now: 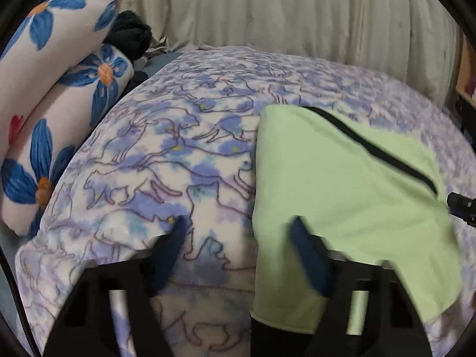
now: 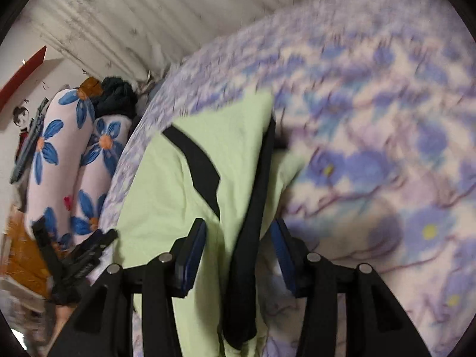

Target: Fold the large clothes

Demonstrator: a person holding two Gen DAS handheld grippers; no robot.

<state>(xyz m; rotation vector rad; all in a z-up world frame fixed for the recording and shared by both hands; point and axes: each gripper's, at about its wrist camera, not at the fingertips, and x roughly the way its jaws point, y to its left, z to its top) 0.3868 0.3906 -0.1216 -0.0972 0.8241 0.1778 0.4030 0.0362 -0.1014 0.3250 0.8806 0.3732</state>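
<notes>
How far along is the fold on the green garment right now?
Done: the light green garment lies doubled on the cat-print blanket, black trim showing. In hand: nothing gripped; the left gripper is open at its left edge, and the right gripper is open with the black edge between its pads. Left: it still looks loose and uneven, so probably more folds.

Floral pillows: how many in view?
2. Both at the bed's left edge: the upper pillow stacked behind the lower pillow, beside the blanket. More may be hidden.

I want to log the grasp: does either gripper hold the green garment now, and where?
Neither holds it. The left gripper is open over the green garment's left edge; the right gripper is open around its black trim.
</notes>
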